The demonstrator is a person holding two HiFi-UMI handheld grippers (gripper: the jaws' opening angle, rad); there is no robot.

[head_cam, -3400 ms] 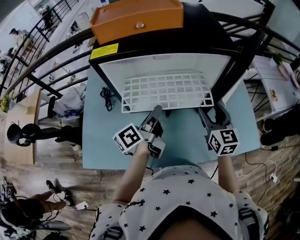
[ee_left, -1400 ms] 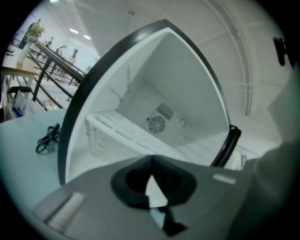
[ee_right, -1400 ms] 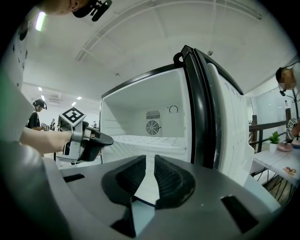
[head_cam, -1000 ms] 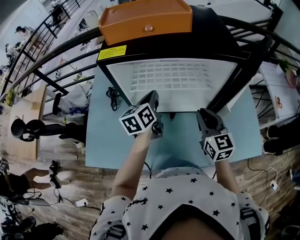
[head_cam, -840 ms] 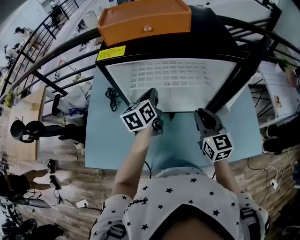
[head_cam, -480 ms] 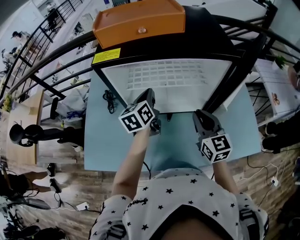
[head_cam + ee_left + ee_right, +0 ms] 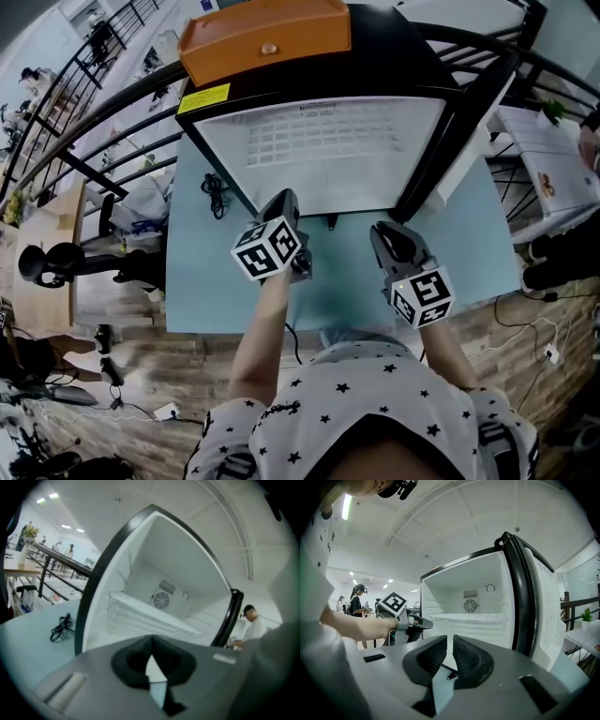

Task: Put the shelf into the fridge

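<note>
A coiled black cable lies at the left on the pale blue table, beside the open black fridge, which carries an orange tray on top. The white wire shelf sits inside, across the white interior. The left gripper points nearly level at the opening, its jaw tips touching and empty. The right gripper, near the door, shows a narrow slit with nothing in it. The yellow label seems printed but is too small to read.
</note>
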